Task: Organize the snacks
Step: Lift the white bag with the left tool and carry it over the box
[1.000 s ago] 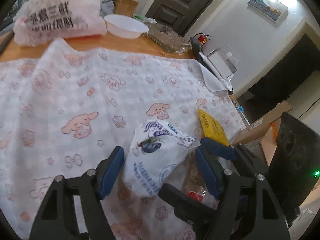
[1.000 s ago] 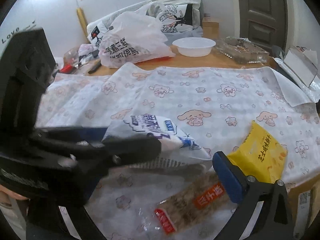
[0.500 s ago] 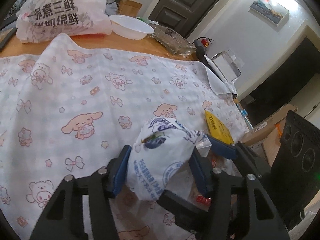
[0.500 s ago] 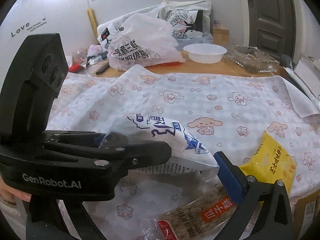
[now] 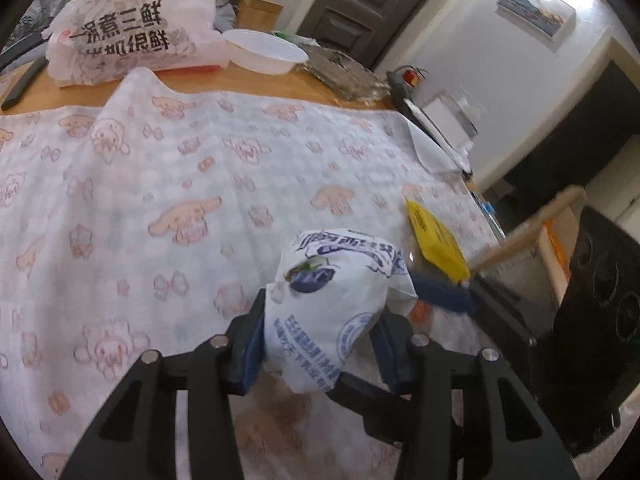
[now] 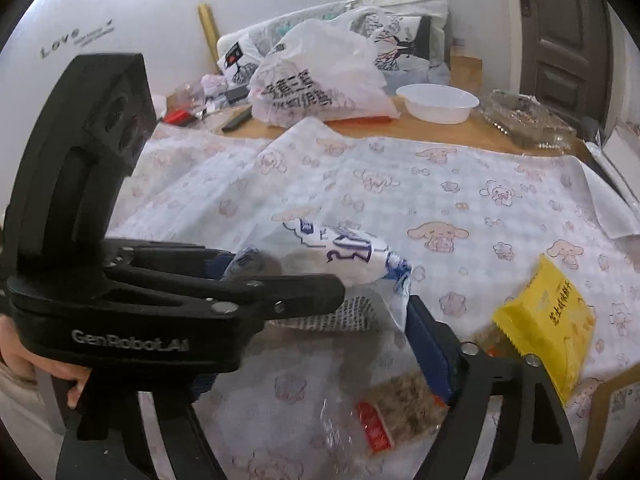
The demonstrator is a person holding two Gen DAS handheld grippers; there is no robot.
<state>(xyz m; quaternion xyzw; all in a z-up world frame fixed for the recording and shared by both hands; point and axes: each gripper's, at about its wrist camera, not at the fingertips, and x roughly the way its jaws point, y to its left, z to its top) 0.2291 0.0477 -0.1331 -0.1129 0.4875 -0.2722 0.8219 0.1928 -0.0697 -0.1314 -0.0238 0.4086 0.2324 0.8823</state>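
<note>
My left gripper (image 5: 320,336) is shut on a white snack bag with blue print (image 5: 332,300) and holds it above the cartoon-print tablecloth (image 5: 160,184). In the right wrist view the same bag (image 6: 344,252) sticks out of the left gripper (image 6: 248,276), which crosses in front. My right gripper (image 6: 304,360) is open and empty; its right finger (image 6: 432,348) hovers over a clear-wrapped brown snack bar with a red label (image 6: 396,408). A yellow snack packet (image 6: 548,316) lies at the cloth's right edge, also seen in the left wrist view (image 5: 436,240).
At the table's far side are a white plastic bag with black characters (image 5: 128,36), a white bowl (image 5: 264,48) and a clear plastic tray (image 5: 344,72). The table's right edge (image 5: 476,196) drops to cardboard boxes (image 5: 556,240). A black remote (image 6: 236,118) lies at far left.
My left gripper closed on the white bag and lifted it off the cloth, moving forward. The right gripper stayed open over the brown bar.
</note>
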